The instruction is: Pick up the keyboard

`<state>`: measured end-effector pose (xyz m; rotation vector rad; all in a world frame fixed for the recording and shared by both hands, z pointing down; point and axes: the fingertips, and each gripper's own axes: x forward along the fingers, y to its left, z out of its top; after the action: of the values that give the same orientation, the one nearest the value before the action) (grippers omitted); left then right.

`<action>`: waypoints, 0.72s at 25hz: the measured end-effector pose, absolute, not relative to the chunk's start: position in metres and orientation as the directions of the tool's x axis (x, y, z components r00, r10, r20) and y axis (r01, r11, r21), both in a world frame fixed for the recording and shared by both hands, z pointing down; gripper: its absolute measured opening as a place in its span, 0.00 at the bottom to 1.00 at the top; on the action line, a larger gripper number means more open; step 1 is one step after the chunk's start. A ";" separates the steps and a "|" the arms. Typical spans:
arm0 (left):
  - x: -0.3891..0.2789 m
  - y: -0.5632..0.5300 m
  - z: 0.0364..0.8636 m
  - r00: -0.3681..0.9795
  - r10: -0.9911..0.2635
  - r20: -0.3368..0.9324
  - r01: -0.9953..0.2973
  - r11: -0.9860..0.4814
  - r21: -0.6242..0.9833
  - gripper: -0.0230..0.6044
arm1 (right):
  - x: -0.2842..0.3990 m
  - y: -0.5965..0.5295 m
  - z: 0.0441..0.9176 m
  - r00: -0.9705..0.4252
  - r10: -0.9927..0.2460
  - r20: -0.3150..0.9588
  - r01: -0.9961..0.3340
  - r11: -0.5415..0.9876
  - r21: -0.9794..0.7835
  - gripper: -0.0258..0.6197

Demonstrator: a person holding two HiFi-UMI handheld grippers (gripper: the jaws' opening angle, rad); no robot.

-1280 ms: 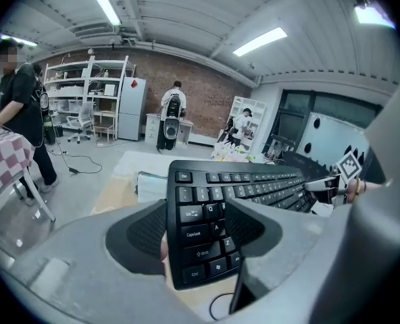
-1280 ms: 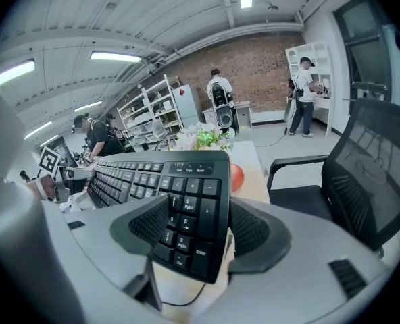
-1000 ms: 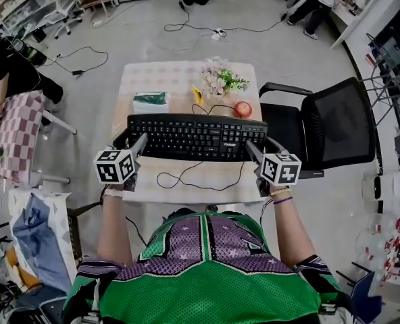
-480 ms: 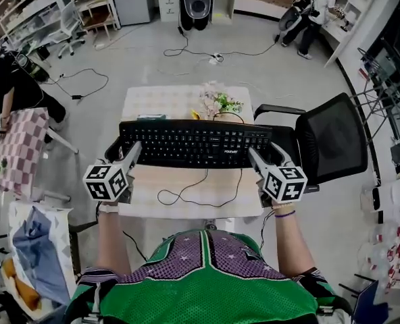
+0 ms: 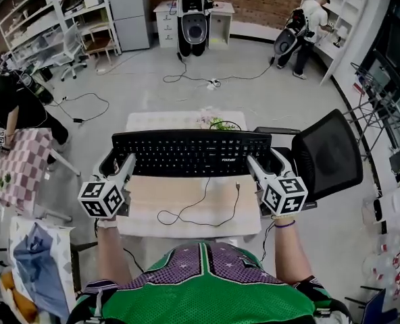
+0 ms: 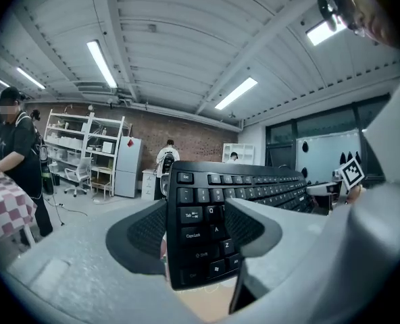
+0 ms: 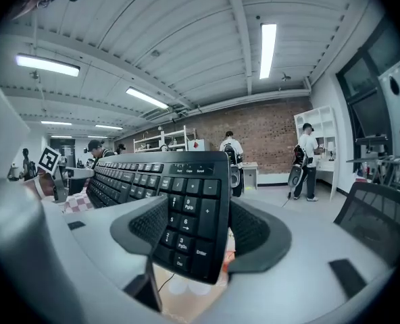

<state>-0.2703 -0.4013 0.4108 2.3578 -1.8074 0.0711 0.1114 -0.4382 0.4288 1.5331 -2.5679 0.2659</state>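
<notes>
Lifted higher than a moment ago, the keyboard (image 5: 192, 152) now hangs clear above the table (image 5: 186, 201), clamped at its ends by the left gripper (image 5: 122, 169) and right gripper (image 5: 255, 170), so the pickup looks essentially done.

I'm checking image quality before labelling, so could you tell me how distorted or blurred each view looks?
Head view: evenly lit, sharp on the keyboard, fisheye curving the room's edges. Left gripper view: heavy barrel distortion, black corners, keyboard end crisp. Right gripper view: the same, ceiling lights bright.
</notes>
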 end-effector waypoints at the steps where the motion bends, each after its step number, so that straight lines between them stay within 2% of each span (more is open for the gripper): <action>1: -0.269 -0.401 0.405 0.263 -0.956 0.130 -0.963 -0.252 0.098 0.47 | 0.113 -0.439 0.424 -0.471 -0.860 0.198 -0.882 0.465 -0.078 0.46; 9: -0.264 -0.393 0.368 0.278 -0.959 0.049 -0.958 -0.273 0.086 0.47 | 0.117 -0.432 0.385 -0.472 -0.874 0.117 -0.882 0.470 -0.041 0.46; 18: -0.267 -0.384 0.350 0.277 -0.961 0.008 -0.958 -0.276 0.075 0.47 | 0.115 -0.422 0.368 -0.469 -0.879 0.084 -0.883 0.468 -0.031 0.46</action>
<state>-0.2667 -0.3845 0.3503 2.4575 -1.8497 -0.0596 0.1146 -0.4221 0.3682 1.5886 -2.6428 0.1078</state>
